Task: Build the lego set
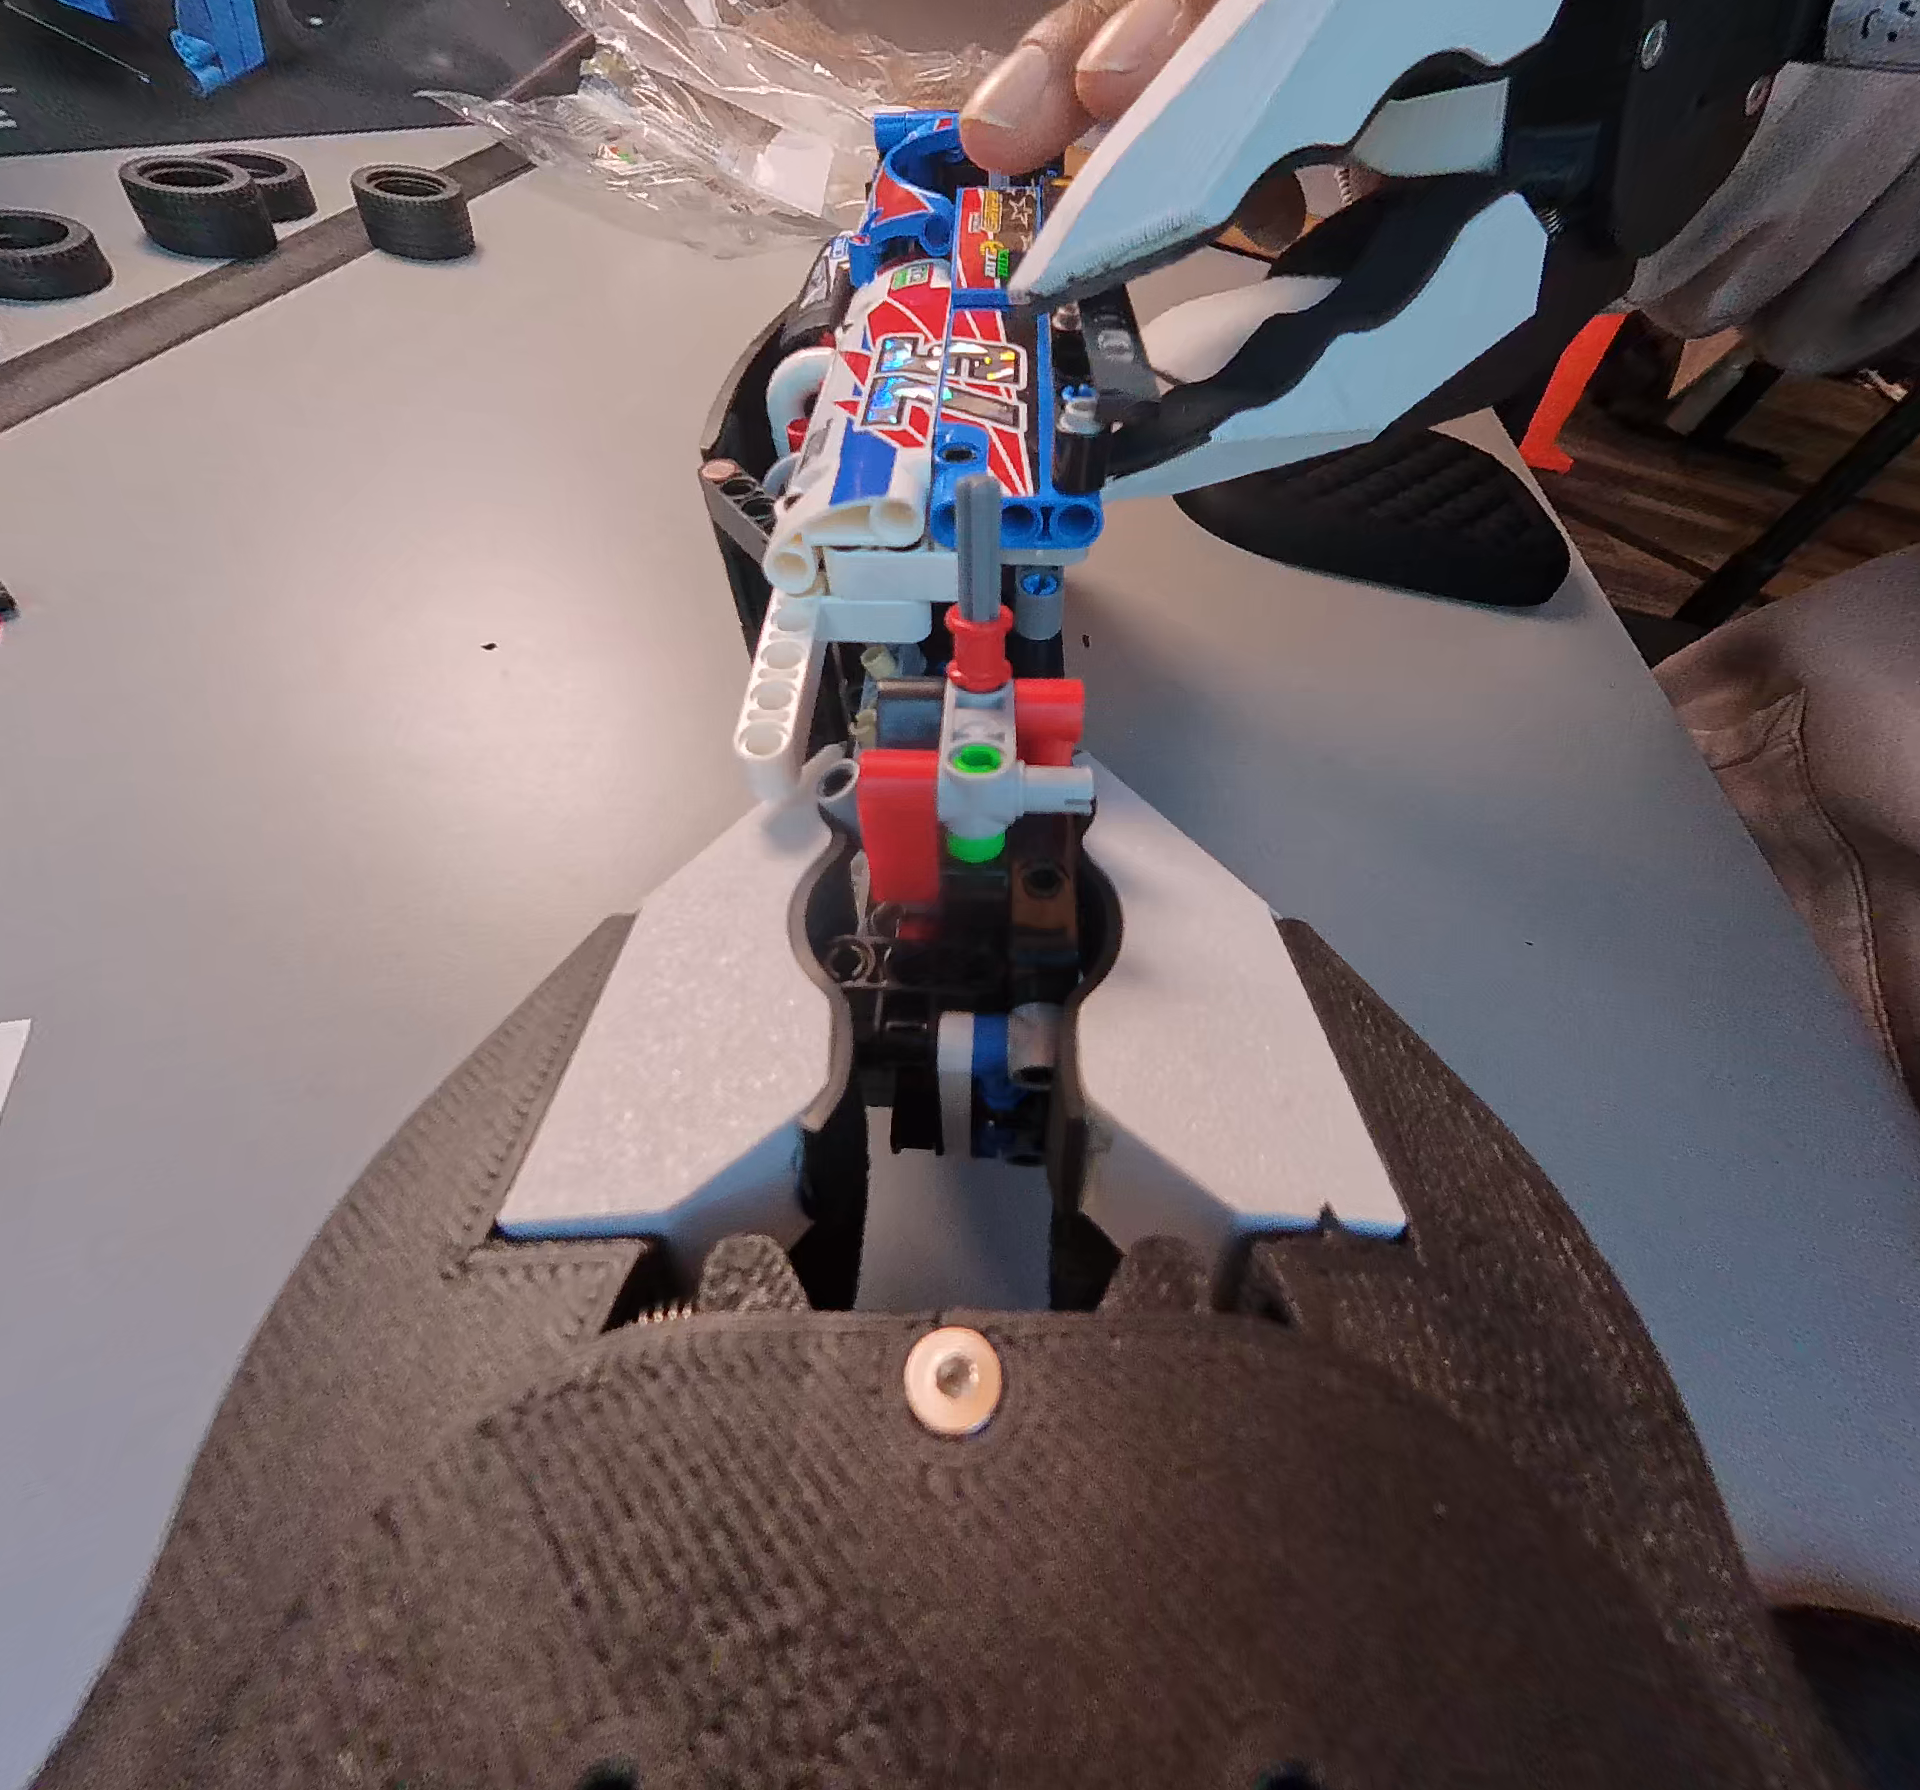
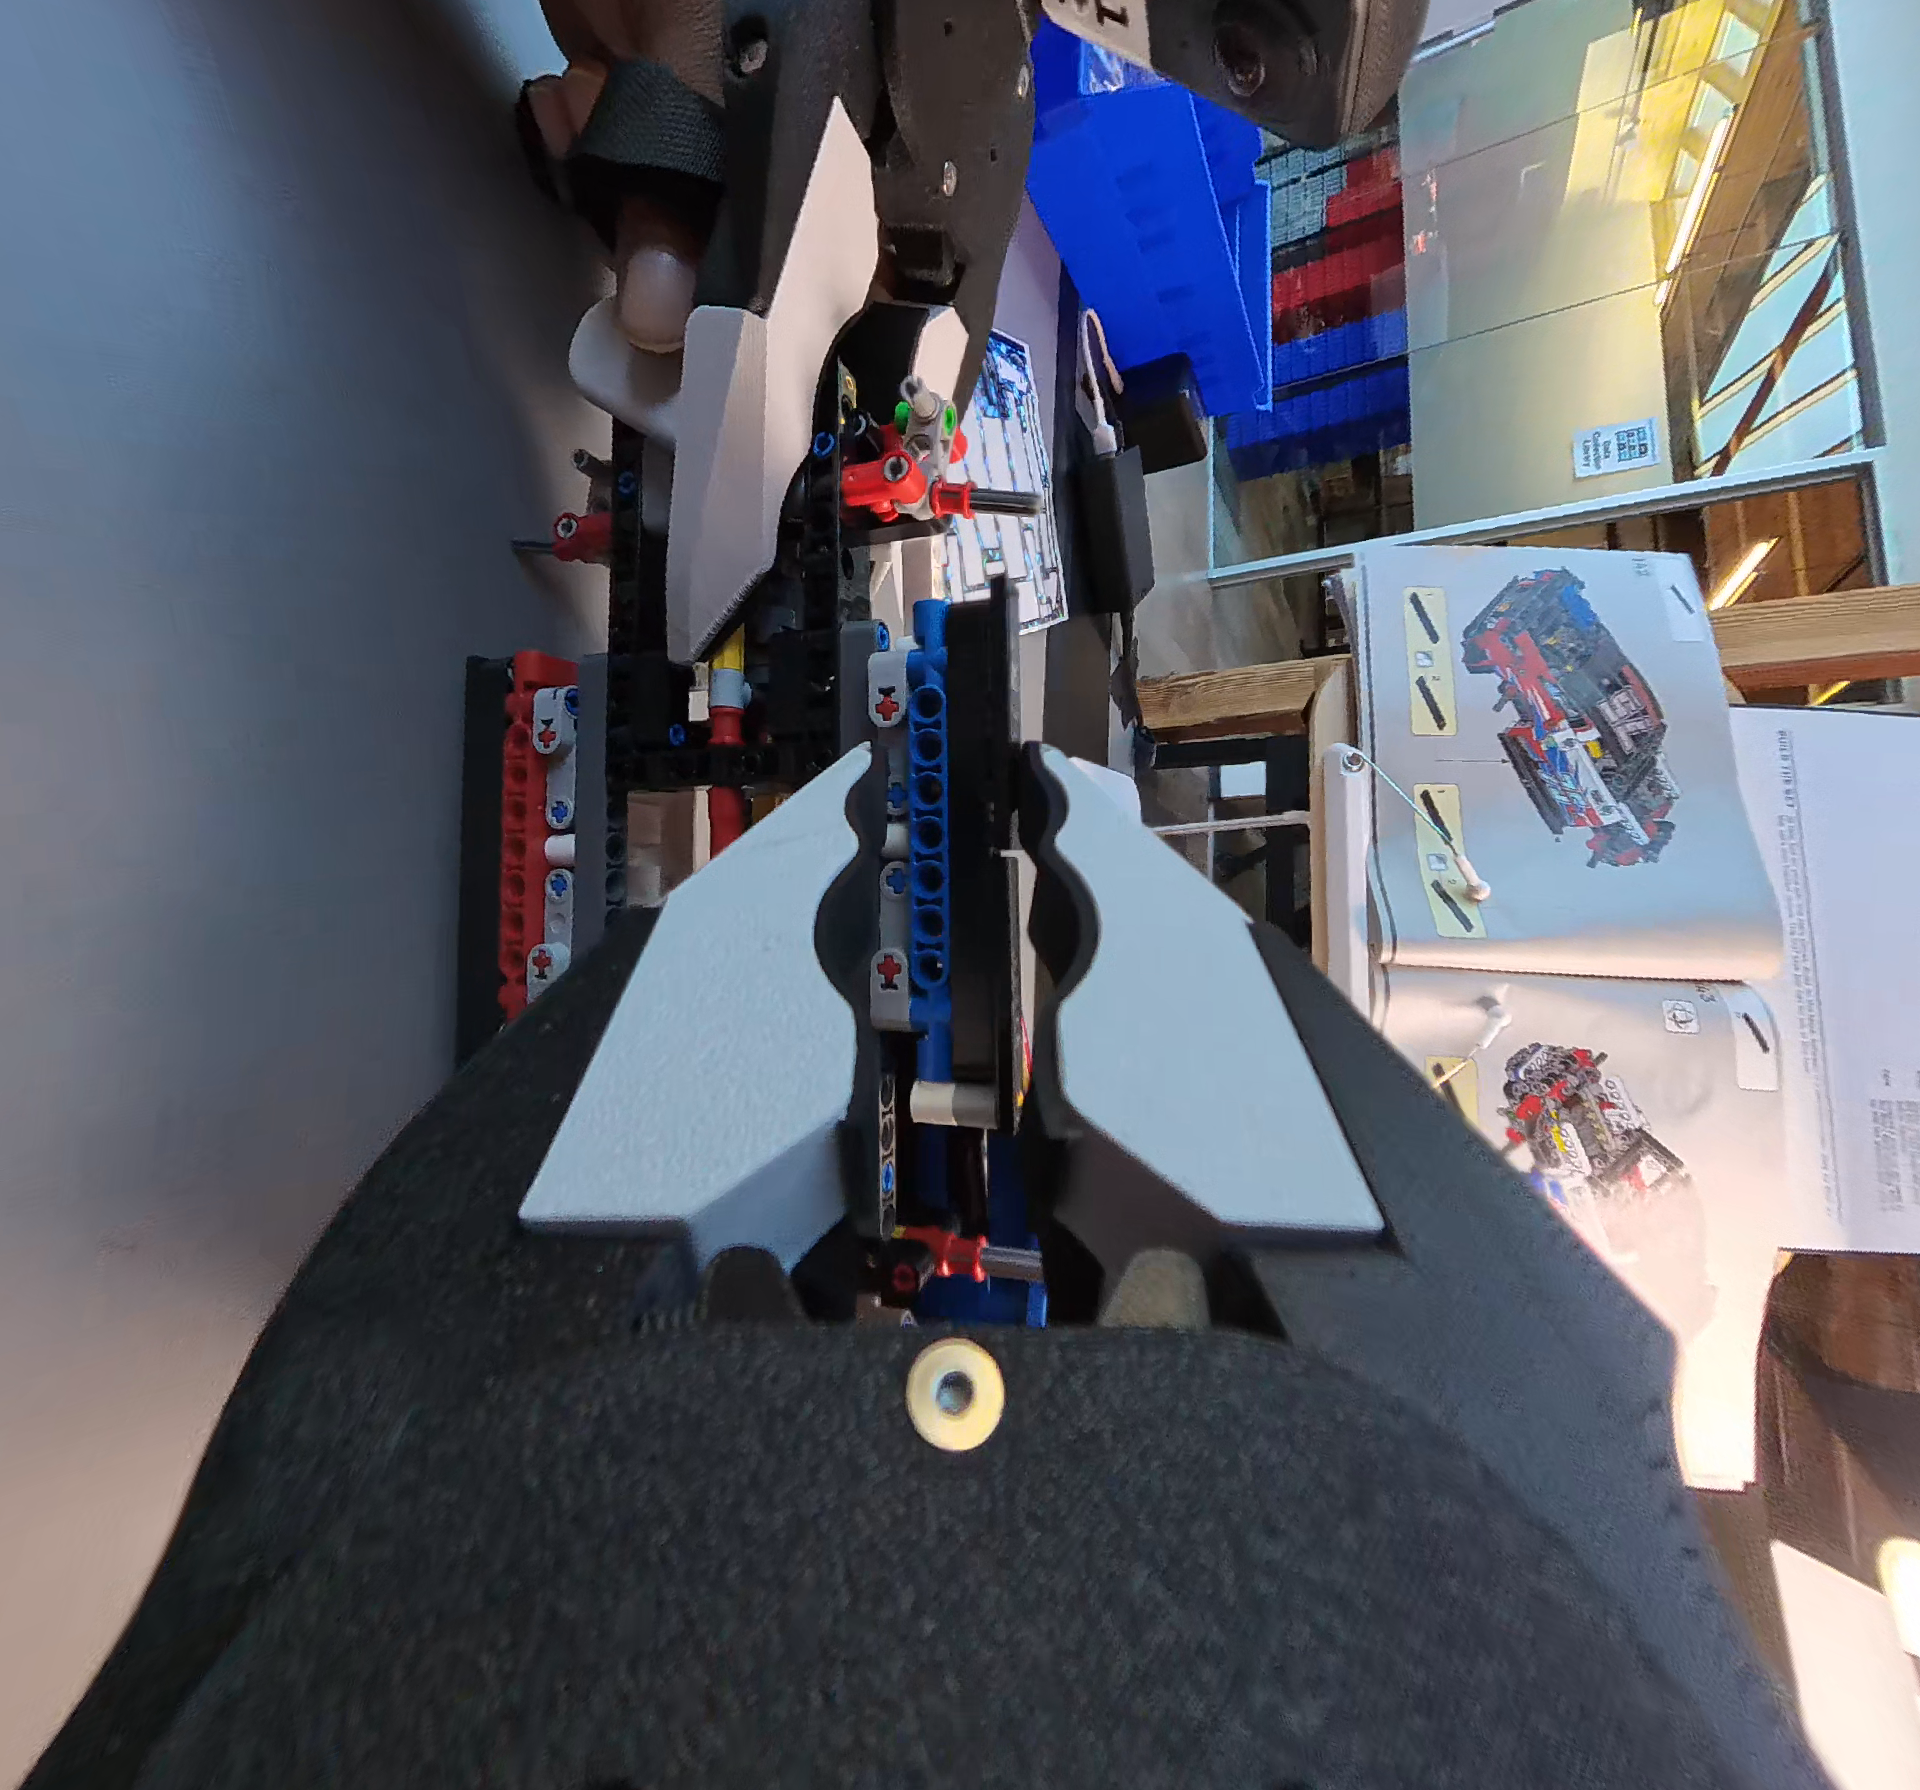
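Above the grey table (image 1: 364, 701), the lego car chassis (image 1: 966, 805) hangs between both tools: left gripper (image 1: 961, 919) clamps its near end, right gripper (image 2: 951, 867) pinches the stickered side panel (image 1: 977, 369). Risk, as I judge it: uneven squeeze or twist could pop the panel's pins loose, dropping the model.

Right claw (image 2: 940, 784) clamps the lego car's (image 2: 925, 836) black panel (blue beam alongside).

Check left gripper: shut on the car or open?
Shut on it. The left gripper has both fingers pressed against the sides of the lego car, which sits between them.
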A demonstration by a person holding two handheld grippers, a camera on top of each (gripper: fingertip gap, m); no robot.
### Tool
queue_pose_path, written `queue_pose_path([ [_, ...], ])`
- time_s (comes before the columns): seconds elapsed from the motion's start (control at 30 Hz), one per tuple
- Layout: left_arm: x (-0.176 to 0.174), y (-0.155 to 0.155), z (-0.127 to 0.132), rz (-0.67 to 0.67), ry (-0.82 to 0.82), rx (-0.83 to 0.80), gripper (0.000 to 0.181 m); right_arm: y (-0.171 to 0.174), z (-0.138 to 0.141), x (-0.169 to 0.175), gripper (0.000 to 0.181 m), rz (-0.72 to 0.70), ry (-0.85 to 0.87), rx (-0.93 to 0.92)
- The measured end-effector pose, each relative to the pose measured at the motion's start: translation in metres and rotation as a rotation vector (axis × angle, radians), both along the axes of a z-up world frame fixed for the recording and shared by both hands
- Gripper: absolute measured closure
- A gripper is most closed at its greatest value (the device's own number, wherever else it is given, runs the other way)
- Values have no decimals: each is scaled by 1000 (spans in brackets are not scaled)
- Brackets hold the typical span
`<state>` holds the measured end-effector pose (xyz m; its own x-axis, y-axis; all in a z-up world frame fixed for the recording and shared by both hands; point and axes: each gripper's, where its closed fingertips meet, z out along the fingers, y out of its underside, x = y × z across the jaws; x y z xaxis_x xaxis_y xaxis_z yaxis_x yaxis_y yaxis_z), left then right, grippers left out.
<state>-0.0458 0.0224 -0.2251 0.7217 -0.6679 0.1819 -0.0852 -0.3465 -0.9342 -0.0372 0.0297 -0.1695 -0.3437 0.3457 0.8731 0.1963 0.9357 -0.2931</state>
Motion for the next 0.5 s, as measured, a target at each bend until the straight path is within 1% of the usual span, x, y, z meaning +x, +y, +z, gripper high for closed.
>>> queue_pose_path([
  [0.13, 1, 0, 0, 3, 19, 8, 147, 0, 0, 1, 159, -18, -41, -28],
  [0.27, 0, 1, 0, 9, 5, -6, 147, 3, -1, -2, 156, -88, -89, -51],
  [0.5, -1, 1, 0, 5, 3, -6, 147, 4, -2, 0, 156, -75, -101, -14],
])
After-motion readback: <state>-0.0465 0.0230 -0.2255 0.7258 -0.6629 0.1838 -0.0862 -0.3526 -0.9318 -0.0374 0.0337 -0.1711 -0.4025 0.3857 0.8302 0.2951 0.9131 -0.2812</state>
